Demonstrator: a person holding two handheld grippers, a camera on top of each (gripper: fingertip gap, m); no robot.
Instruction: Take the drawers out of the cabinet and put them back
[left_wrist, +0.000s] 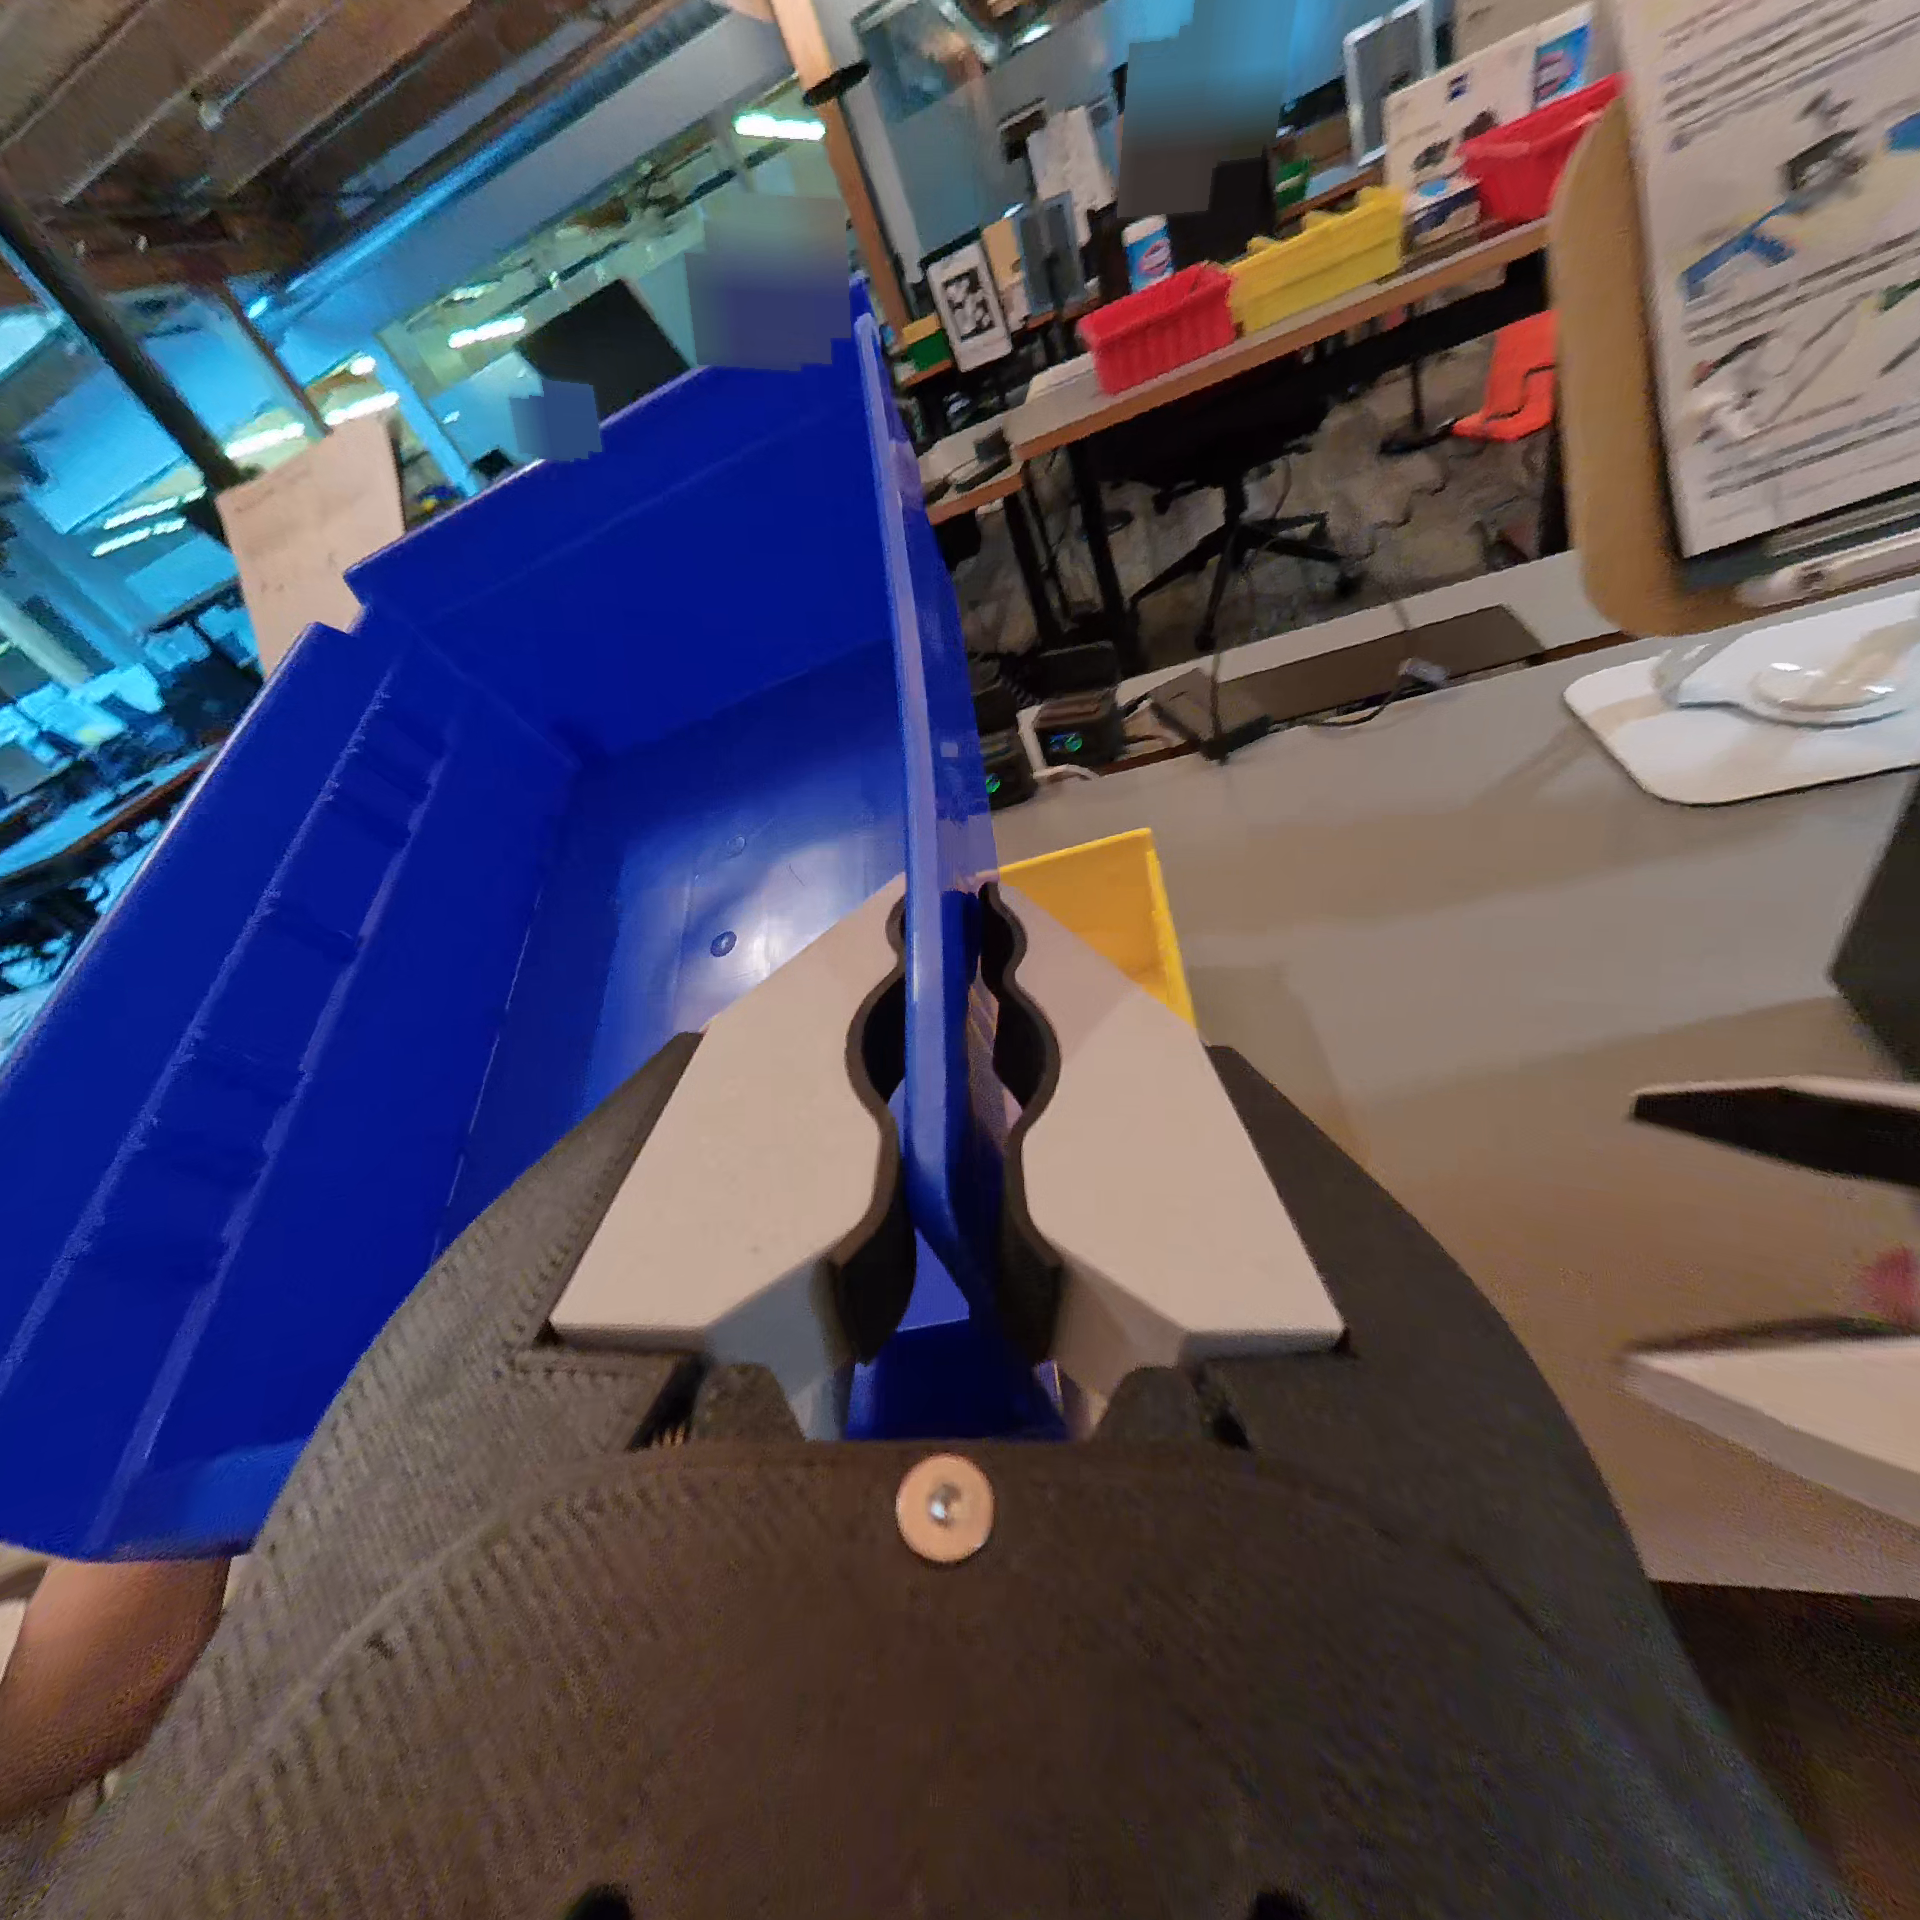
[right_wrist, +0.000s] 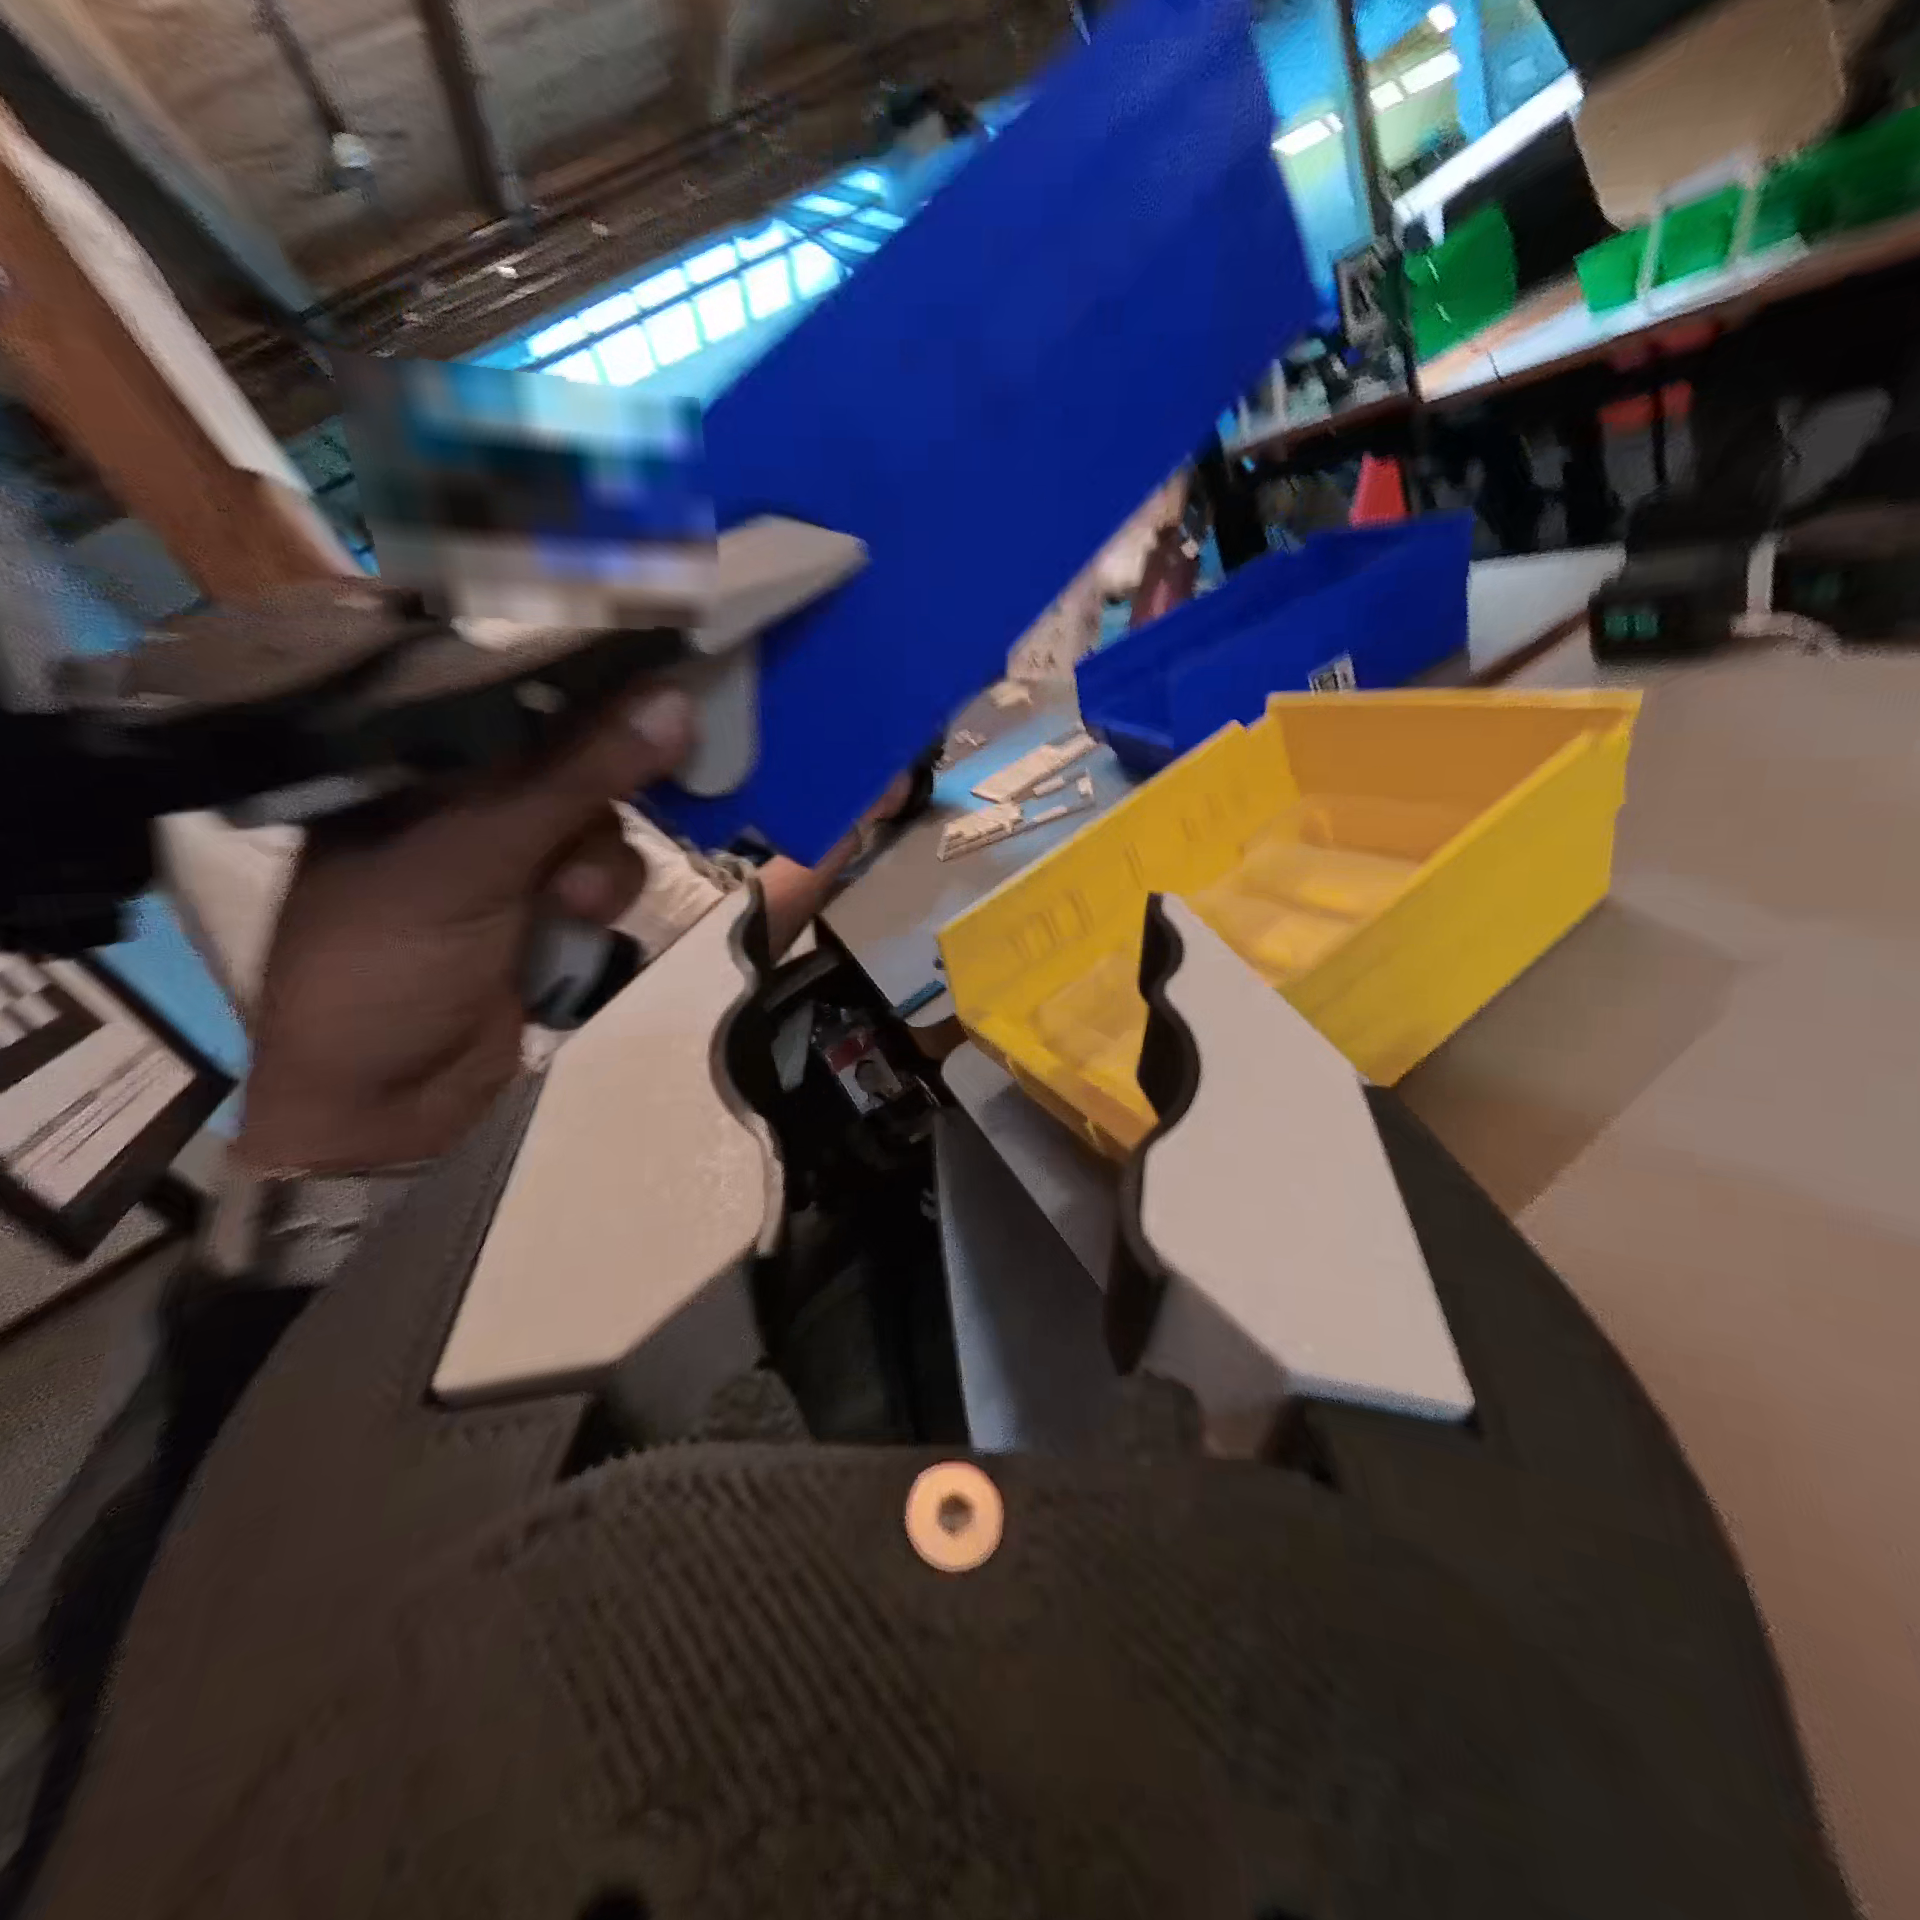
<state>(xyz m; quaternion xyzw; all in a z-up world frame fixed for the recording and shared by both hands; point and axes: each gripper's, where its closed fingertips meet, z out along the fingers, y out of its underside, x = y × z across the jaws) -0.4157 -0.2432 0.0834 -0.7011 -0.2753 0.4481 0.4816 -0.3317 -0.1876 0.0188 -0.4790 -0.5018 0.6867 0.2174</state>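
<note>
My left gripper (left_wrist: 940, 904) is shut on the side wall of an empty blue drawer bin (left_wrist: 436, 852) and holds it tilted in the air. The same blue bin (right_wrist: 997, 416) shows in the right wrist view, lifted by the left gripper (right_wrist: 727, 665) in a person's hand. My right gripper (right_wrist: 951, 925) is open and empty above the grey table edge. A yellow drawer bin (right_wrist: 1351, 873) lies on the table just beyond its right finger; its corner also shows in the left wrist view (left_wrist: 1101, 894). The cabinet is not in view.
A second blue bin (right_wrist: 1288, 634) sits farther back on the grey table (right_wrist: 1662, 1091), with small white parts (right_wrist: 1018, 800) beside it. A monitor stand base (left_wrist: 1745, 727) is at right. Red and yellow baskets (left_wrist: 1236, 301) stand on a far table, green bins (right_wrist: 1662, 249) on a shelf.
</note>
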